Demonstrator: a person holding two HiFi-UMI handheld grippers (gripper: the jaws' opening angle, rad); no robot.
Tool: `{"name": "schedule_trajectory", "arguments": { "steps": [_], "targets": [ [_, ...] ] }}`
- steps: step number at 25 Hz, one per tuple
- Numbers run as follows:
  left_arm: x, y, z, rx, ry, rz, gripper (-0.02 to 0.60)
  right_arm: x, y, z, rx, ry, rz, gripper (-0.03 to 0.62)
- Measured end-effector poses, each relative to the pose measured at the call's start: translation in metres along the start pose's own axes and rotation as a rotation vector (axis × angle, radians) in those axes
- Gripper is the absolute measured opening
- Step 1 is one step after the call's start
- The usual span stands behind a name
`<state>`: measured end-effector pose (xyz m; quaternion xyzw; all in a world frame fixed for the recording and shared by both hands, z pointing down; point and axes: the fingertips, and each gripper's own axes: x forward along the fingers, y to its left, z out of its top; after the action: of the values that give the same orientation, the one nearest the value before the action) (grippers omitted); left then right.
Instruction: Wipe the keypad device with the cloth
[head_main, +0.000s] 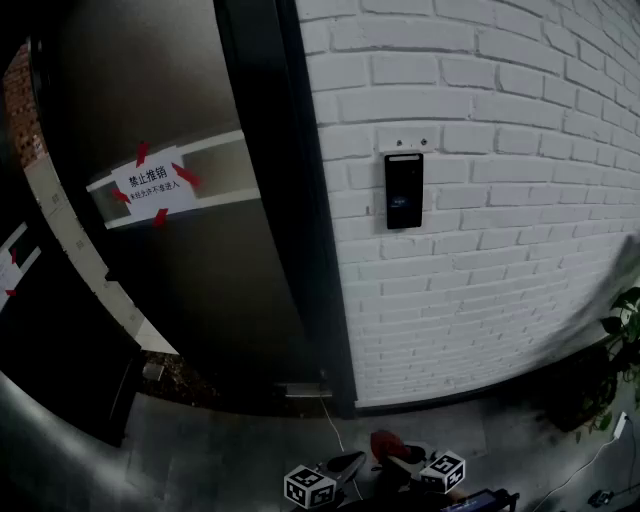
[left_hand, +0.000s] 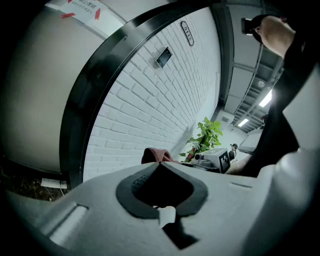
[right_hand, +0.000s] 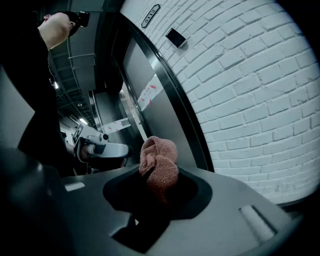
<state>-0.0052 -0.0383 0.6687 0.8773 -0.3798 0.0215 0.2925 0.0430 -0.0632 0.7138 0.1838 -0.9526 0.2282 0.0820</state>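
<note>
The keypad device (head_main: 403, 190) is a dark upright panel fixed to the white brick wall (head_main: 500, 150), well above both grippers. It shows small and far off in the left gripper view (left_hand: 163, 57) and the right gripper view (right_hand: 175, 37). My right gripper (right_hand: 159, 181) is shut on a bunched reddish cloth (right_hand: 160, 165), held low by the floor (head_main: 388, 445). My left gripper (left_hand: 160, 165) sits just left of it, jaws together with nothing between them. From there the cloth (left_hand: 154, 155) peeks out just past the tips.
A black door frame (head_main: 290, 200) borders the wall on the left. Beside it is a dark door with a white notice (head_main: 152, 184) taped on in red. A potted plant (head_main: 625, 335) stands at the far right. A thin cable (head_main: 333, 425) runs across the grey floor.
</note>
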Motion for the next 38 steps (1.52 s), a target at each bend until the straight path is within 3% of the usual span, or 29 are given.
{"name": "schedule_trajectory", "arguments": {
  "steps": [8, 15, 21, 24, 27, 30, 33, 38],
  "targets": [
    [0.062, 0.035, 0.082, 0.057, -0.083, 0.031, 0.005, 0.005, -0.073, 0.071, -0.093, -0.017, 0.076, 0.121],
    [0.078, 0.040, 0.113, 0.058, -0.111, 0.010, 0.005, -0.013, -0.122, 0.173, -0.224, -0.117, 0.117, 0.121],
    [0.075, 0.056, 0.133, 0.069, -0.111, -0.021, 0.005, -0.022, -0.132, 0.266, -0.396, -0.194, 0.074, 0.121],
    [0.075, 0.055, 0.147, 0.088, -0.116, -0.056, 0.005, -0.029, -0.119, 0.318, -0.464, -0.227, 0.067, 0.121],
    [0.072, 0.056, 0.157, 0.096, -0.125, -0.076, 0.005, -0.032, -0.097, 0.375, -0.620, -0.234, 0.045, 0.121],
    [0.070, 0.058, 0.154, 0.090, -0.116, -0.095, 0.005, -0.030, -0.070, 0.433, -0.857, -0.227, -0.044, 0.121],
    [0.068, 0.064, 0.149, 0.096, -0.105, -0.102, 0.005, -0.028, -0.032, 0.503, -1.144, -0.293, -0.179, 0.121],
    [0.062, 0.070, 0.155, 0.097, -0.130, -0.093, 0.005, 0.001, -0.019, 0.587, -1.668, -0.207, -0.668, 0.120]
  ]
}}
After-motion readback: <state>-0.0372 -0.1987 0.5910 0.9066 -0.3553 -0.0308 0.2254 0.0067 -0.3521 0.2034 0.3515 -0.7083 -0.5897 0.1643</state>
